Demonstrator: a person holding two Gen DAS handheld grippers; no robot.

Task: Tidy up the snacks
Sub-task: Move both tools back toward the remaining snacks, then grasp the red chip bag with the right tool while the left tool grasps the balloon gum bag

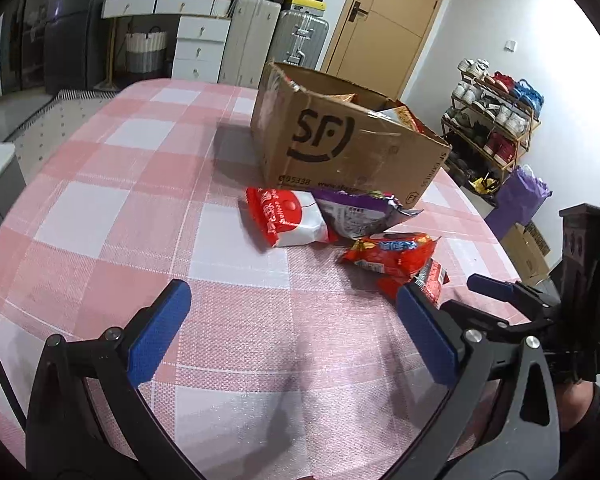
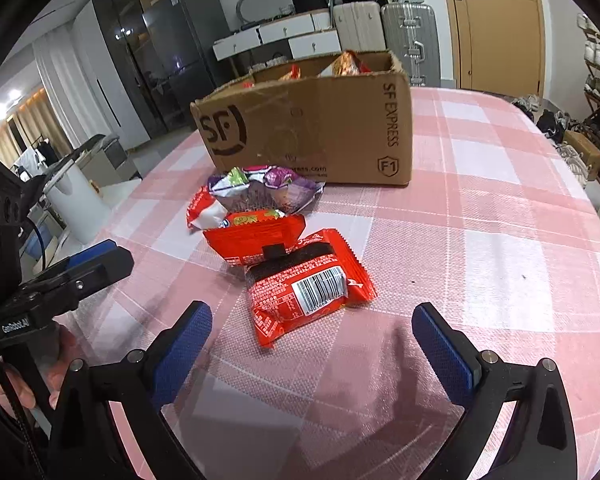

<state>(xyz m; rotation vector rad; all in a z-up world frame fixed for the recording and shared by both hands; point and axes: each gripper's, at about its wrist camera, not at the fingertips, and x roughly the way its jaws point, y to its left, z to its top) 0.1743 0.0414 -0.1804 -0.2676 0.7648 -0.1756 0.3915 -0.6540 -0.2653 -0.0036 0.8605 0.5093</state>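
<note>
The red packet (image 2: 310, 284) is lying barcode-up on the checked tablecloth (image 2: 500, 240), nearest of four snacks sitting before the cardboard box (image 2: 308, 132). Right gripper (image 2: 312, 340) is hovering wide open, holding nothing; I'd be dropping straight down, pinching its middle. Left gripper (image 1: 292, 320) is also hanging open and empty.

Each hand-held gripper, left (image 1: 290, 330) and right (image 2: 312, 344), has a black frame with two arms, blue textured pads (image 2: 180, 354) and silver screws (image 1: 471, 335). In the right view, at 9 o'clock, the left one shows white lettering and a black cable (image 2: 14, 396).
</note>
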